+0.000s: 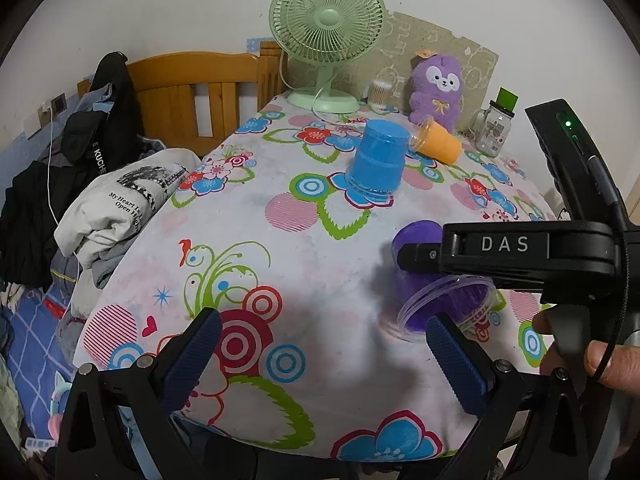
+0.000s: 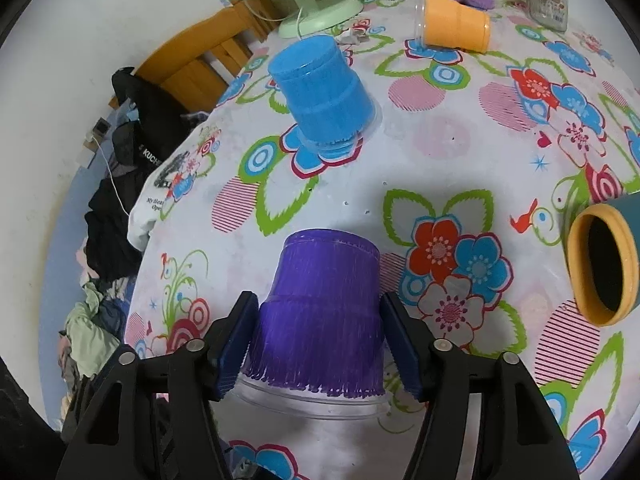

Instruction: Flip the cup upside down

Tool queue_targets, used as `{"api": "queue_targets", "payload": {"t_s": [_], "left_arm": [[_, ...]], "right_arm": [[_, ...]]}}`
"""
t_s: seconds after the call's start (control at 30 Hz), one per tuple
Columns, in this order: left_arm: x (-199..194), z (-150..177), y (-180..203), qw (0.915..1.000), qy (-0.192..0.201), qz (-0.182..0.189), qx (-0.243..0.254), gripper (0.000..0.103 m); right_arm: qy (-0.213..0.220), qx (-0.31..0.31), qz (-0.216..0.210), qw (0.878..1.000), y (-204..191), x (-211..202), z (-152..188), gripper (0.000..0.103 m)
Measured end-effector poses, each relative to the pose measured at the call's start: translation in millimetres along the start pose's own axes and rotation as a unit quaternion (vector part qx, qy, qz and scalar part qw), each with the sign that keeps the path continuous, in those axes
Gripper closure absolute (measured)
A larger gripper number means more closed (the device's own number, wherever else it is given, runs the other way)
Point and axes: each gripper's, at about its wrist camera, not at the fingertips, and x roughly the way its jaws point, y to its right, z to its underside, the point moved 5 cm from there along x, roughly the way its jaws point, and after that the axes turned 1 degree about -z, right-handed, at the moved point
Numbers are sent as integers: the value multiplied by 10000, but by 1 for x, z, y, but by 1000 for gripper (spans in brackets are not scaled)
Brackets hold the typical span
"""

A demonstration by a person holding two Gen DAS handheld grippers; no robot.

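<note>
The right gripper [image 2: 318, 344] grasps a purple cup [image 2: 320, 316] between its jaws, the blue pads pressed against the cup's two sides. The cup is held base away from the camera and clear rim toward it, tilted above the floral cloth of the desk [image 2: 460, 136]; whether the rim touches the cloth cannot be told. From the left wrist view, the right gripper [image 1: 404, 260] comes in level from the right edge, its black body marked "DAS", with the purple cup [image 1: 444, 304] tipped beneath it and the person's right hand [image 1: 596, 356] curled around the handle. The left gripper [image 1: 320, 344] hangs low over the near part of the desk [image 1: 320, 240], jaws spread wide and holding nothing, just left of the purple cup. Farther back, a blue cup [image 1: 376, 160] stands upside down on the cloth, and beyond it an orange cup [image 1: 438, 142] lies on its side, mouth to the left. A green fan [image 1: 326, 28], a purple plush toy [image 1: 436, 92] and a glass jar [image 1: 494, 128] line the far edge. In the right wrist view, a teal mug with an orange rim [image 2: 604, 264] lies on its side at the right, well apart from the held cup. Heaped clothes [image 1: 100, 200] and a wooden headboard [image 1: 192, 96] sit left of the desk.
</note>
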Motion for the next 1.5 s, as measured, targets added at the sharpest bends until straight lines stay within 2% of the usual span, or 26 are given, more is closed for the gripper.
{"api": "queue_targets", "payload": {"t_s": [0.1, 0.5, 0.73, 0.87, 1.1, 1.2, 1.37, 1.5], "left_arm": [[0, 0, 1, 10000, -2, -15, 34, 0], [-6, -9, 10, 9999, 42, 60, 141, 0], [-17, -35, 27, 9992, 199, 220, 257, 0], [-14, -59, 43, 9985, 263, 323, 361, 0], [26, -83, 66, 9987, -231, 445, 134, 0], [50, -81, 75, 9974, -593, 340, 211, 0], [78, -72, 83, 9923, -1128, 436, 257, 0], [95, -68, 85, 9896, -1368, 291, 330, 0]], "right_arm": [[-32, -14, 44, 10000, 0, -1, 1, 24], [454, -91, -22, 9989, 5, -50, -2, 22], [817, 5, -41, 9966, 27, -89, 4, 19], [962, 218, -16, 9951, 54, -104, 14, 17], [838, 544, 85, 9950, 97, -105, 38, 17], [827, 660, 73, 9944, 109, -106, 45, 17], [873, 795, 44, 9930, 121, -109, 52, 17], [874, 775, -51, 9931, 122, -107, 54, 17]]}}
